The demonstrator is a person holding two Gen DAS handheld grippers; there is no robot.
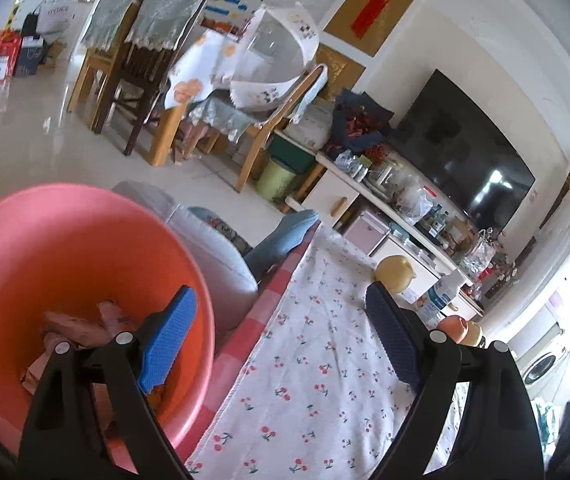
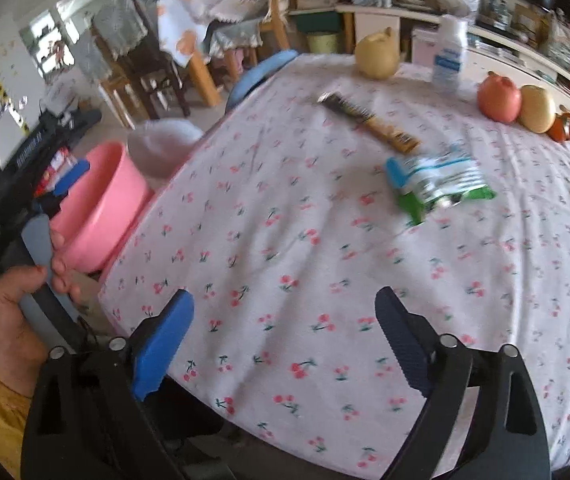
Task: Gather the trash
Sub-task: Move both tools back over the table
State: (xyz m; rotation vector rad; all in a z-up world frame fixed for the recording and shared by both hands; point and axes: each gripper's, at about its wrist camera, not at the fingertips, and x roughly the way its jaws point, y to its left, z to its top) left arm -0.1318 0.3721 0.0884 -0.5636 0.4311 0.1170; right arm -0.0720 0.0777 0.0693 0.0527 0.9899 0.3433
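A pink basin (image 1: pixel 65 264) holds crumpled wrappers (image 1: pixel 85 328) at the table's left edge; it also shows in the right wrist view as the pink basin (image 2: pixel 101 208). My left gripper (image 1: pixel 281 332) is open and empty, one finger over the basin, the other over the cherry-print tablecloth (image 1: pixel 317 340). My right gripper (image 2: pixel 285 328) is open and empty above the tablecloth (image 2: pixel 305 240). Farther out lie a green and blue snack packet (image 2: pixel 437 180) and a long brown wrapper (image 2: pixel 369 124). A hand (image 2: pixel 17 312) holds the left gripper's handle.
Along the table's far edge stand a yellow pear (image 2: pixel 377 56), a white bottle (image 2: pixel 451 56), a pink fruit (image 2: pixel 499 98), another pear (image 2: pixel 537 108) and an orange fruit (image 2: pixel 563 128). Chairs (image 1: pixel 133 60), a cluttered TV cabinet (image 1: pixel 385 196) and a grey stool (image 1: pixel 213 240) lie beyond.
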